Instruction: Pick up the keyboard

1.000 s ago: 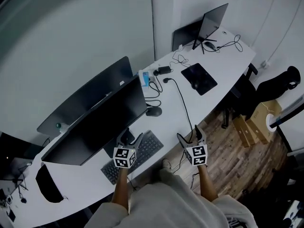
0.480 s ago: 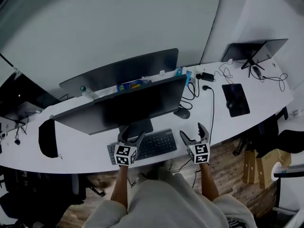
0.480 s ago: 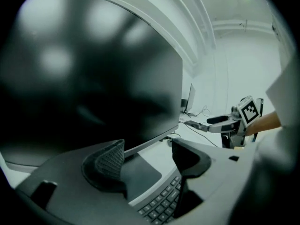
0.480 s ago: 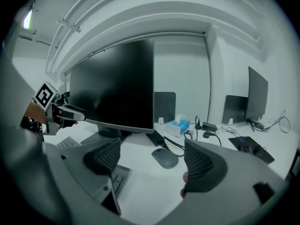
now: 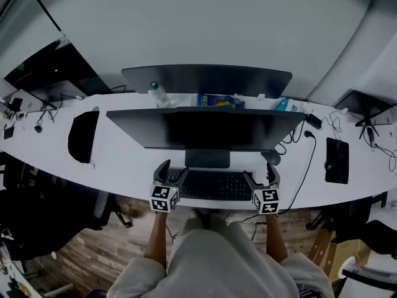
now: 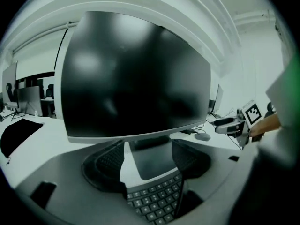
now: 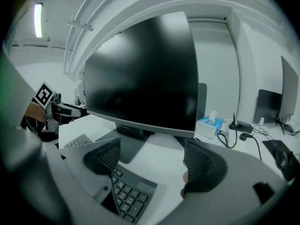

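Having swung square to the desk (image 5: 124,166), we are setting the left gripper (image 5: 172,171) and the right gripper (image 5: 259,172), both gaping wide, astride opposite ends of the keyboard (image 5: 216,185) lying before the monitor stand (image 5: 207,159), so that it lifts level.

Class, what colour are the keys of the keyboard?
Dark grey; the keyboard shows best in the left gripper view.
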The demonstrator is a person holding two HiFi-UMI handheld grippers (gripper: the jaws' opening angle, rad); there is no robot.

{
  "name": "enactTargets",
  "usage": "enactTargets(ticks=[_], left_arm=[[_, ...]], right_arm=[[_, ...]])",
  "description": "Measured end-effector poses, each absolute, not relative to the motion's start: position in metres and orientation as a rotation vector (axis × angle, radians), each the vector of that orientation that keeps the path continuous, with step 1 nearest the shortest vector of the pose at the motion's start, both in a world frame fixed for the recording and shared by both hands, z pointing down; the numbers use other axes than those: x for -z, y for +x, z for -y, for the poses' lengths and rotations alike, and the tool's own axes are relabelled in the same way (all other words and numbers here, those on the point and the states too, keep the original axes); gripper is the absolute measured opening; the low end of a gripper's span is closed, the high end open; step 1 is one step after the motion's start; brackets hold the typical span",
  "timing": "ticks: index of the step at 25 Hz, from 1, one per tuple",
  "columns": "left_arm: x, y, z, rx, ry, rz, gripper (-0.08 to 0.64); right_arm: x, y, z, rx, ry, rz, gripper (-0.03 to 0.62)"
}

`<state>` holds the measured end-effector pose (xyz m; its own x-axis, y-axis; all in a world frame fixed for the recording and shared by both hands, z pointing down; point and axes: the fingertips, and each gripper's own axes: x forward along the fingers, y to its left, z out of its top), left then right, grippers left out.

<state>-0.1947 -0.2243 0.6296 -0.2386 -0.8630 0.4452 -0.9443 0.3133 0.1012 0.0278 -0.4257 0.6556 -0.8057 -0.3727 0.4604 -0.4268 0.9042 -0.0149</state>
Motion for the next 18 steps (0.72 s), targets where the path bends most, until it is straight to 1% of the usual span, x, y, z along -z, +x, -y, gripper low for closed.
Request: enactTargets(ticks=[7,18], left_arm=[[-0.657,-0.23,0.172,-0.225,1.464,2.173,0.298],[-0.712,-0.232,0.145,-0.242,1.43,2.042,0.301]], right_arm=[[-0.671,0.0,0.405,-0.184,0.527,2.577,0.42],[-0.705,0.01,0.378,-0.234,0.537,2.486,0.42]])
